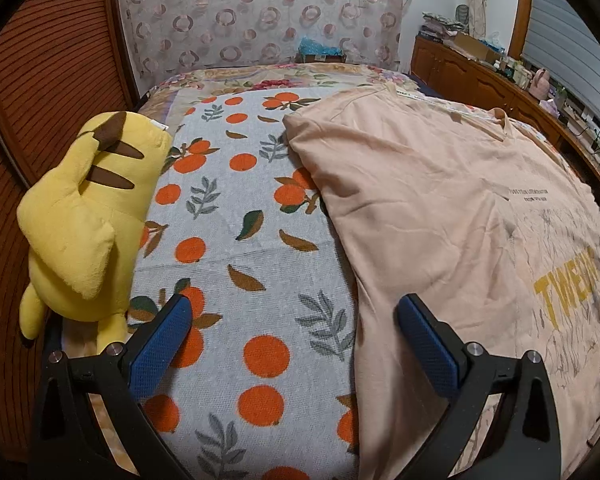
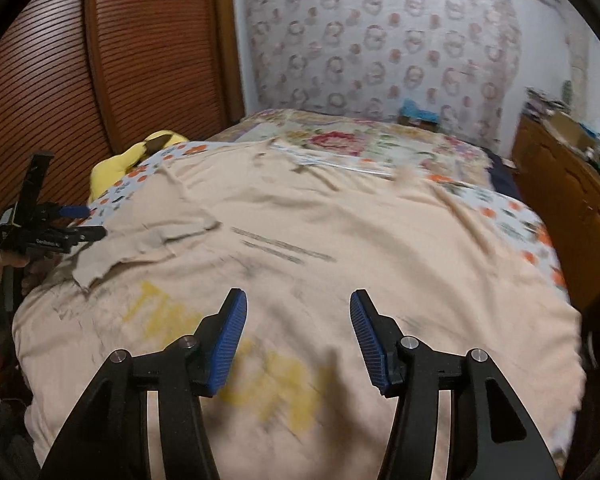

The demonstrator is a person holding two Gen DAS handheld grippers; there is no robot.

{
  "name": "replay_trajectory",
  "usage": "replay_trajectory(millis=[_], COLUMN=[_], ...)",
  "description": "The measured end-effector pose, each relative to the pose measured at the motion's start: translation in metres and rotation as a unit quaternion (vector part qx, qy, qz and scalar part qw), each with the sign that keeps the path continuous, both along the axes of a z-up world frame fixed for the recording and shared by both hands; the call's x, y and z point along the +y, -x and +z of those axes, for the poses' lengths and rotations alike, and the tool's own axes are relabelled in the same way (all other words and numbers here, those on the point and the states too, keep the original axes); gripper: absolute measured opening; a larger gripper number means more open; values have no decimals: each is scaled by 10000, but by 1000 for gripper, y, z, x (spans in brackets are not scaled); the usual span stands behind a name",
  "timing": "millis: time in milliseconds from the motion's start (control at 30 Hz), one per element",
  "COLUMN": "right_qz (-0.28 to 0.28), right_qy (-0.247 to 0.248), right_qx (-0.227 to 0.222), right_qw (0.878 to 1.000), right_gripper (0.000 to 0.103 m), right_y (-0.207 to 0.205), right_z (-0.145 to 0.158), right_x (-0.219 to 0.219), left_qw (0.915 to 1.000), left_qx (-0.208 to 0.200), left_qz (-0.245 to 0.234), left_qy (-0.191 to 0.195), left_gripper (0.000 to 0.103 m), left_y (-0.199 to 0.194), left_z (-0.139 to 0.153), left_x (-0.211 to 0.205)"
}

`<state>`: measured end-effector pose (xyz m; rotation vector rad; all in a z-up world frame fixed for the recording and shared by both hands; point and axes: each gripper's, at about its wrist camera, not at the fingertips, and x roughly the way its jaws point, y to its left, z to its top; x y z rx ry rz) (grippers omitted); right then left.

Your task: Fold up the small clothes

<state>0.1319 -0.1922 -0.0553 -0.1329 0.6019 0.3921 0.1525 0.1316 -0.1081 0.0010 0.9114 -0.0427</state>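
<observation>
A peach T-shirt [image 1: 440, 216] with yellow lettering lies spread on a bed blanket printed with oranges [image 1: 236, 240]. In the right wrist view the T-shirt [image 2: 340, 240] fills the bed, and a sleeve flap [image 2: 156, 240] lies folded in over its left side. My left gripper [image 1: 296, 312] is open above the blanket, its right finger over the shirt's left edge and nothing between the pads. My right gripper [image 2: 298, 298] hovers open over the printed chest, holding nothing. The left gripper [image 2: 84, 222] also shows at the shirt's left edge, held by a hand.
A yellow plush toy [image 1: 88, 220] lies on the bed's left edge beside a slatted wooden door [image 1: 48, 92]. A wooden dresser [image 1: 500, 88] with clutter runs along the right. A floral bedspread [image 2: 340, 140] and a patterned curtain [image 2: 380, 40] are at the far end.
</observation>
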Motion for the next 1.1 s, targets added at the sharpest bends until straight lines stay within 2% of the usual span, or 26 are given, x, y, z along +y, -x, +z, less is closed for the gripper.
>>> replay_trajectory(millis=[67,233,333,500,767,933,1100], right_qz=[-236,-959,-1404,-1952,-2061,-2019,-2028], right_qy=[34,-66,21,-55,-330,-492,-353], right_qx=[-73,-120,-114,162,493,715,794], right_qw=[9997,9953,9900,9806,9767,9756,9754], right_gripper=[56,56,56,56,56,56,56], right_y=[13,40,51,52,21,7,4], right_z=[1,1,-3,-18,-26,-30,-27], right_x=[-18,-75,-103,-141,-143,-169,-182], left_qw=[9997,9980,9953,9889,9850,9838,9835], left_qx=[-169,-627,-923,-1221,-1240,-1217,-1267], left_qz=[92,-69,-292,-753,-1130,-1231,-1208], left_qy=[-135,-4,45,387,415,474,465], left_gripper=[103,103,103,103,103,103,103], left_y=[5,23,34,48,59,65,73], left_z=[7,32,47,58,55,53,53], left_x=[-2,-21,-44,-87,-141,-151,-159])
